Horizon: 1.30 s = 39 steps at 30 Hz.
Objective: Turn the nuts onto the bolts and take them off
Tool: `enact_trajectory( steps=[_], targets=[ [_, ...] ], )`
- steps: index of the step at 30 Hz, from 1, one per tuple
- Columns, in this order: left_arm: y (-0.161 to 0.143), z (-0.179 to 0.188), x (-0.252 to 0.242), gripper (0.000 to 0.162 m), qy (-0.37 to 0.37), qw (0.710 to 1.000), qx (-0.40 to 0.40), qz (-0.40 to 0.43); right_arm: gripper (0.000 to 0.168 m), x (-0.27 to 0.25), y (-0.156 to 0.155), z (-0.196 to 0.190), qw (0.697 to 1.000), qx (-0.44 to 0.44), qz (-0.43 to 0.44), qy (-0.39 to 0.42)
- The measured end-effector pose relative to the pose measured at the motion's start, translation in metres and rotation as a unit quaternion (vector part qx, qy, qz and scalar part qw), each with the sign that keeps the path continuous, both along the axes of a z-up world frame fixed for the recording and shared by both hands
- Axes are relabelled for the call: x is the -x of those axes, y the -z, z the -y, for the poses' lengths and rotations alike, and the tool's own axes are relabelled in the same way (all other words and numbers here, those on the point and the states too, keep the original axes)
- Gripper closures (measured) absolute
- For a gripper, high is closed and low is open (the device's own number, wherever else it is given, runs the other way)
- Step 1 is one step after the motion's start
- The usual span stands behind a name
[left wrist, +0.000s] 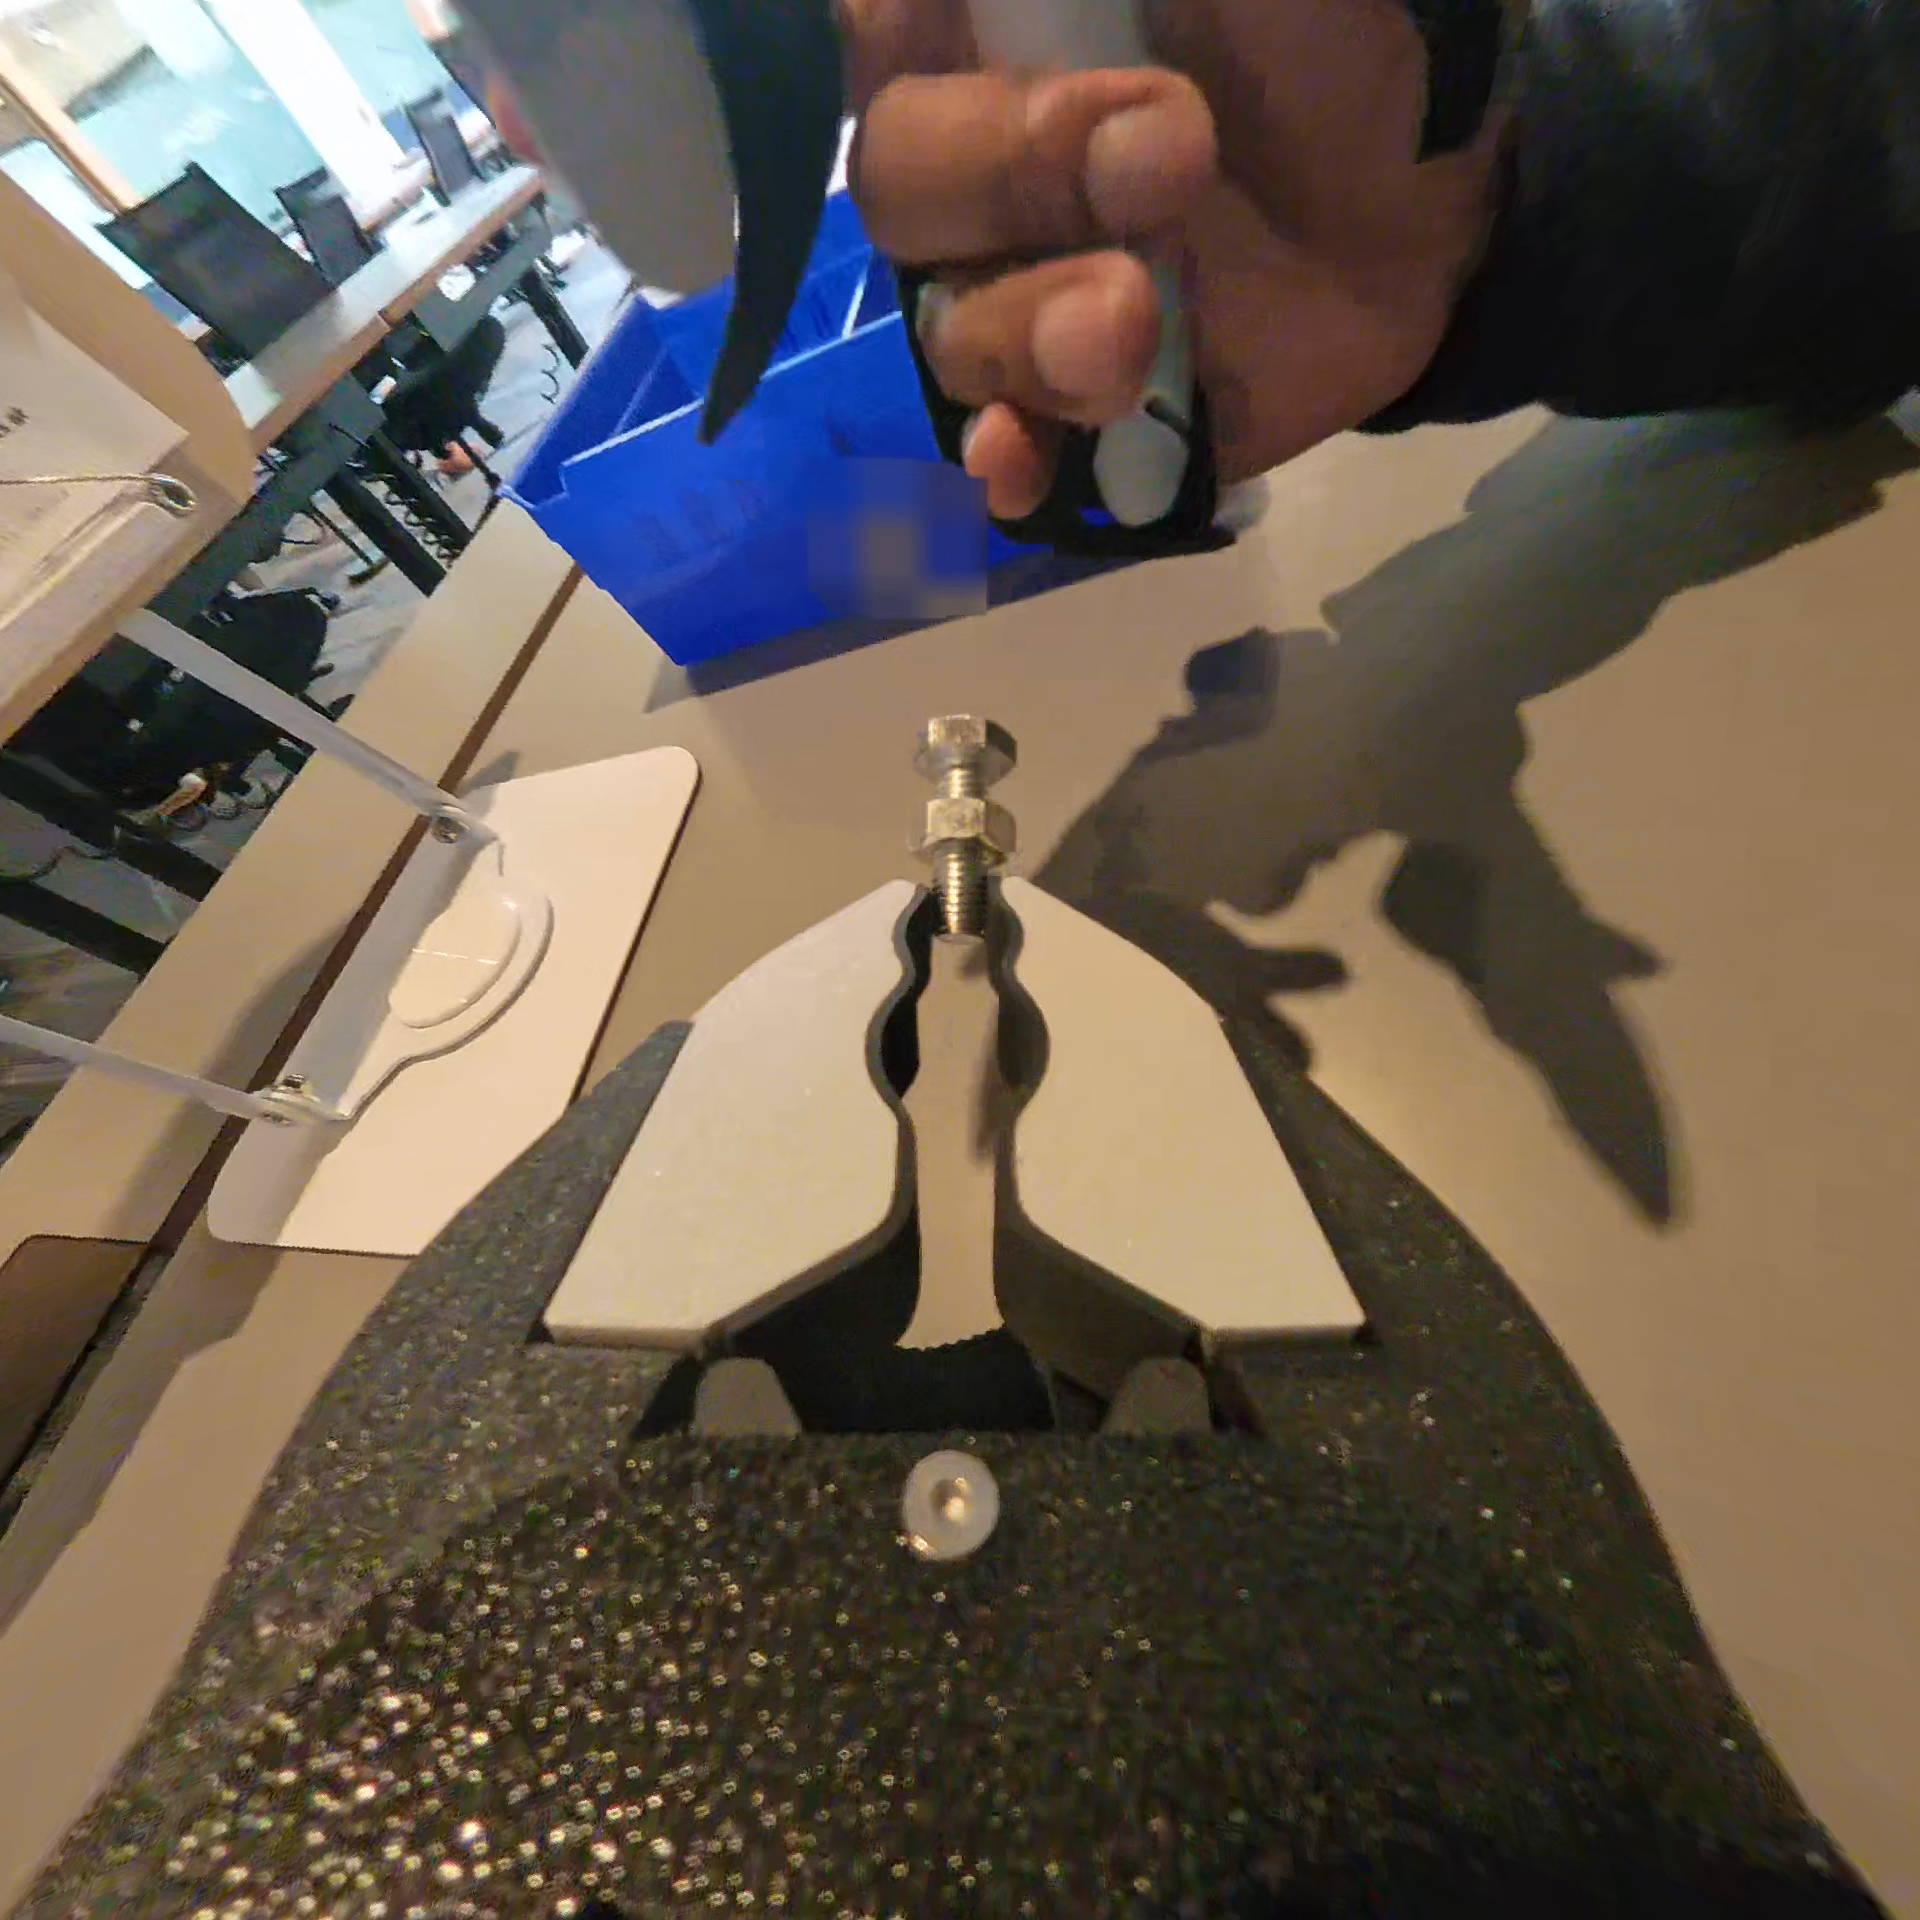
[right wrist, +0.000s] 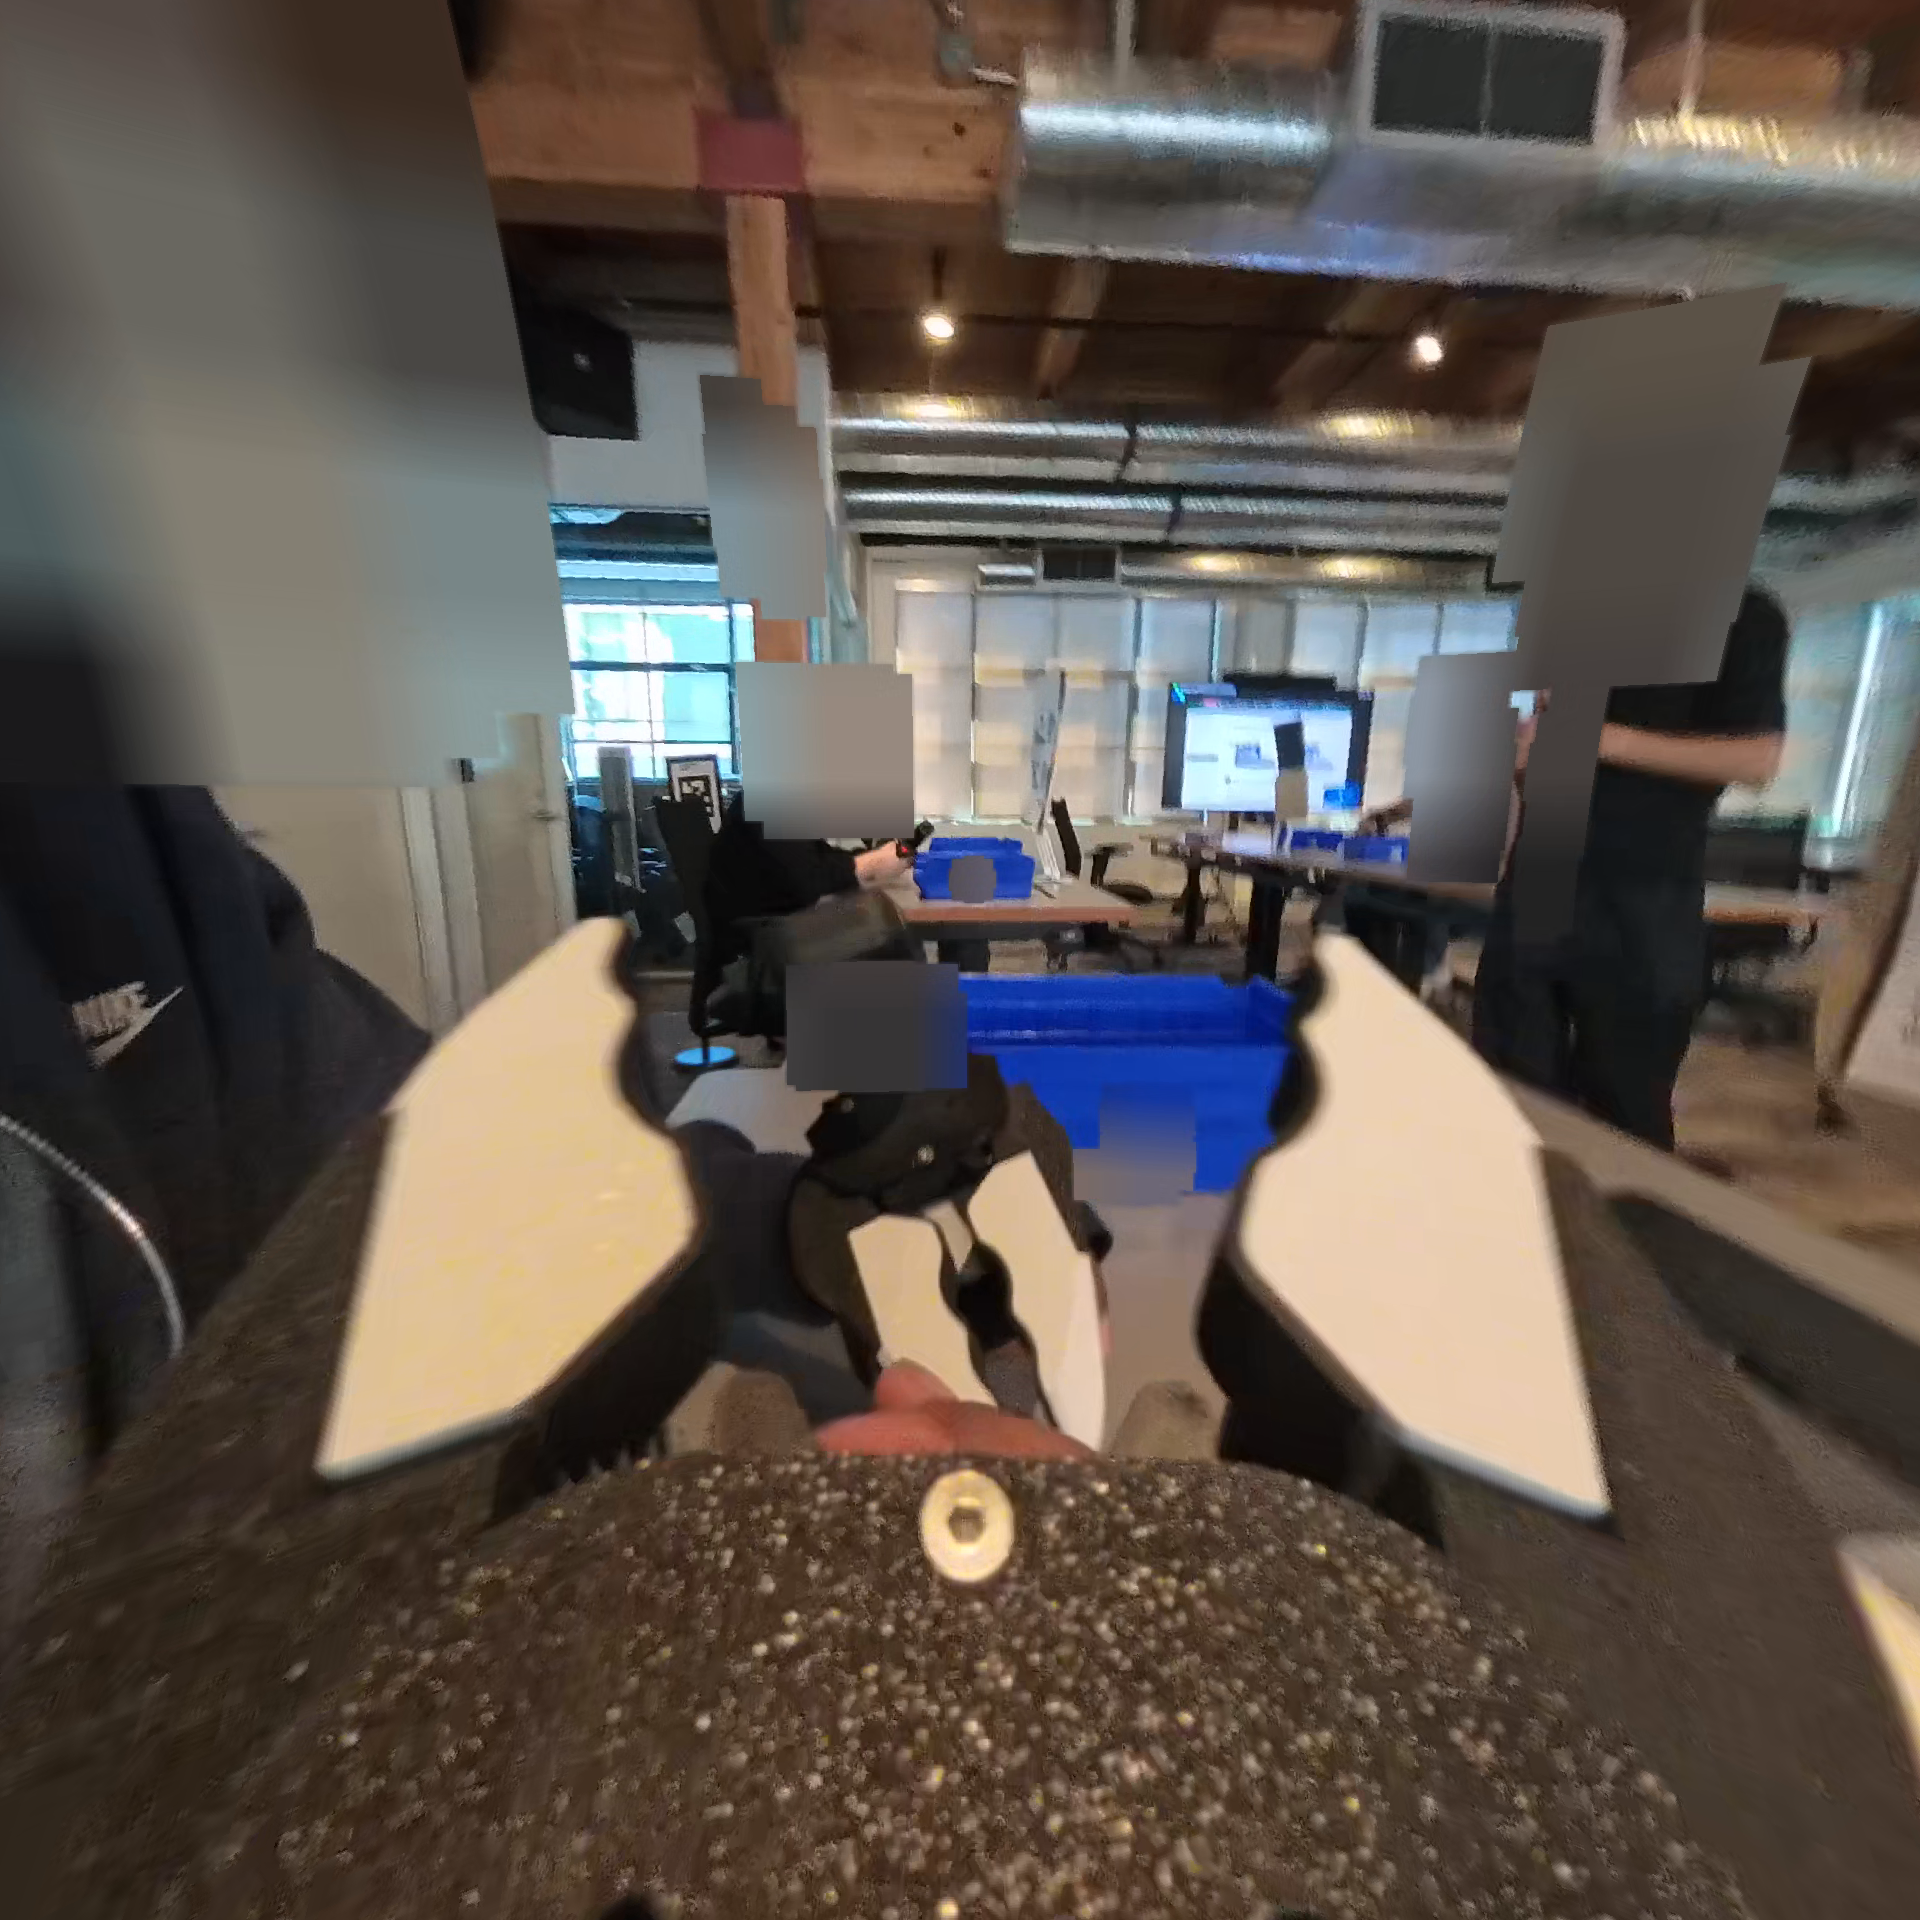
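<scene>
The left gripper (left wrist: 961, 914) only pinches the bolt (left wrist: 962, 831) by its threaded tip at 12 o'clock above the worktop (left wrist: 1351, 748), nut (left wrist: 966, 828) mid-shaft, so the right gripper (right wrist: 961, 1195), fingers spread wide and empty, could easily lever it loose when twisting.

Left gripper (left wrist: 961, 914) low over the table, fingers nearly closed, clamped at the tips. Right gripper (right wrist: 961, 1039) raised, pointing level, jaws spread wide. A hand (left wrist: 1122, 270) grips the right handle, far side.
</scene>
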State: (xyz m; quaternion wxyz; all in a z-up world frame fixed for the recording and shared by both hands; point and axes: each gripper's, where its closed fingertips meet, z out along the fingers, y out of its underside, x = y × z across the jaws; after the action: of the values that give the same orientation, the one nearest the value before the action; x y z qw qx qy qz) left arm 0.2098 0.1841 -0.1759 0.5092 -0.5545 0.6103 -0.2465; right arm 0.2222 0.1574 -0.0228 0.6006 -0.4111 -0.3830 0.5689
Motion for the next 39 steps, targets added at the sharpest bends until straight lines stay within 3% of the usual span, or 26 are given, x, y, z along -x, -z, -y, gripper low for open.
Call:
enact_trajectory(
  steps=[1,6,9,10,12,15,16,17,19,22,26,29,35,39],
  targets=[
    [-0.001,-0.001,-0.001,0.153,-0.006,1.0,-0.002,0.008,0.071,-0.001,-0.006,0.003,1.0,-0.026,-0.008,0.0],
    [-0.024,0.005,-0.003,0.153,0.005,0.996,-0.002,0.084,0.076,0.003,-0.018,-0.005,0.997,-0.057,-0.005,0.046],
    [-0.041,0.012,-0.003,0.153,0.023,0.992,-0.013,0.126,0.093,0.003,-0.017,-0.016,0.997,-0.041,0.002,0.059],
    [-0.045,0.013,-0.003,0.153,0.023,0.991,-0.018,0.132,0.09,0.003,-0.015,-0.018,0.998,-0.04,0.006,0.058],
    [-0.053,0.011,-0.003,0.153,0.013,0.989,-0.027,0.146,0.062,0.007,-0.012,-0.02,0.998,-0.044,0.017,0.047],
    [-0.06,0.007,-0.005,0.153,0.006,0.986,-0.028,0.163,0.034,0.009,-0.018,-0.025,0.999,-0.035,0.003,0.041],
    [-0.061,0.006,-0.006,0.153,0.003,0.986,-0.028,0.164,0.034,0.01,-0.017,-0.033,0.998,-0.026,0.012,0.058],
    [-0.061,0.004,-0.007,0.153,0.001,0.986,-0.029,0.164,0.044,0.01,-0.016,-0.039,0.997,-0.024,0.02,0.076],
    [-0.061,0.001,-0.01,0.153,-0.001,0.986,-0.026,0.164,0.08,0.004,-0.021,-0.038,0.996,-0.044,-0.003,0.079],
    [-0.061,-0.005,-0.012,0.153,-0.012,0.986,-0.028,0.165,0.091,-0.004,-0.027,-0.037,0.996,-0.048,-0.039,0.059],
    [-0.059,-0.014,-0.013,0.153,-0.016,0.986,-0.031,0.163,0.074,-0.001,0.0,-0.046,0.999,-0.014,0.023,0.033],
    [-0.049,-0.019,-0.01,0.153,-0.028,0.989,-0.044,0.136,0.061,0.004,0.04,-0.041,0.995,0.007,0.104,0.004],
    [-0.03,-0.023,0.001,0.153,-0.028,0.993,-0.022,0.114,0.099,0.005,0.089,-0.039,0.988,0.058,0.146,-0.015],
    [-0.042,-0.019,0.007,0.153,-0.009,0.986,0.003,0.168,0.102,0.014,0.111,-0.036,0.979,0.111,0.165,-0.04]
  ],
)
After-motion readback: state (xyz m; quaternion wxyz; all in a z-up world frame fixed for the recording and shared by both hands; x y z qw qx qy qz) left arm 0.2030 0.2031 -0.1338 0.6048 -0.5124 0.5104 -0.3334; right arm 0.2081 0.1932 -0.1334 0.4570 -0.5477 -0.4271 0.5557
